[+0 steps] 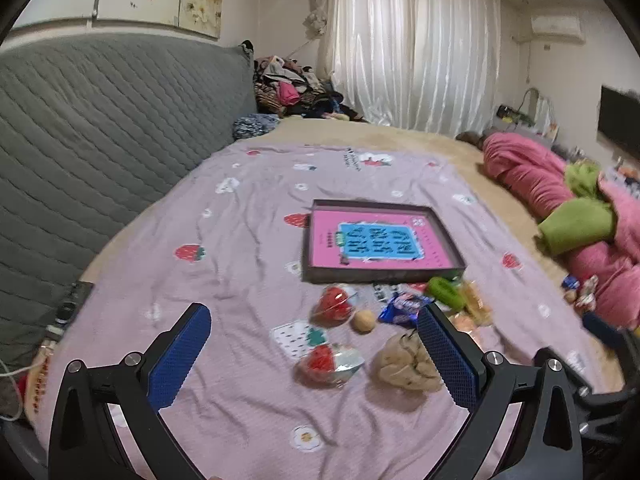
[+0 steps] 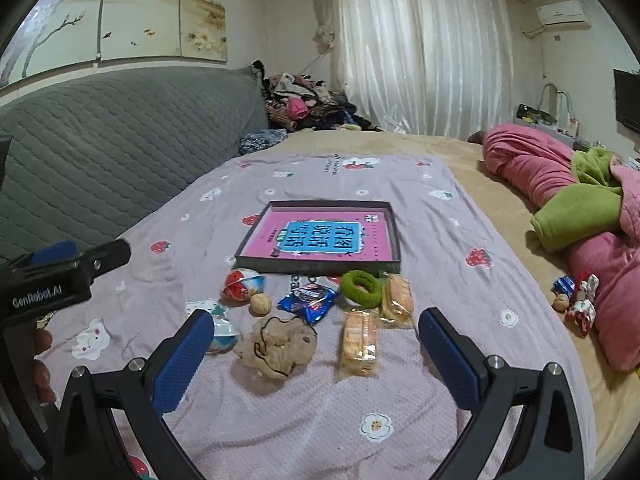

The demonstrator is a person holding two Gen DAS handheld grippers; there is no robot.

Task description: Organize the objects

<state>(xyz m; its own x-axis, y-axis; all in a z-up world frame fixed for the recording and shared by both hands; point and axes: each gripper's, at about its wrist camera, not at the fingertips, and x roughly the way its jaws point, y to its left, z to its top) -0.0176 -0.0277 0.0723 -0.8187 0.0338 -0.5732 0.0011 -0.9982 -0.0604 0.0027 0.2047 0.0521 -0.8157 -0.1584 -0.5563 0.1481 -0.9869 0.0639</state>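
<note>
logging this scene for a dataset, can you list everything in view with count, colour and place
tray: 1, dark, mid bed sheet, holding a pink and blue book
red-and-silver snack packets: 2, left of the pile
walnut: 1, tan, beside the far packet
blue snack packet: 1, before the tray
green scrunchie: 1, before the tray
beige scrunchie: 1, nearest, a thin black hair tie on it
wrapped biscuit packs: 2, orange, right of the pile
bed sheet: 1, lilac, strawberry print
pink quilt: 1, right, a green blanket on it
extra snacks: a few, by the quilt
grey headboard: 1, left
left gripper: jaws open, over the pile
right gripper: jaws open, over the pile
</note>
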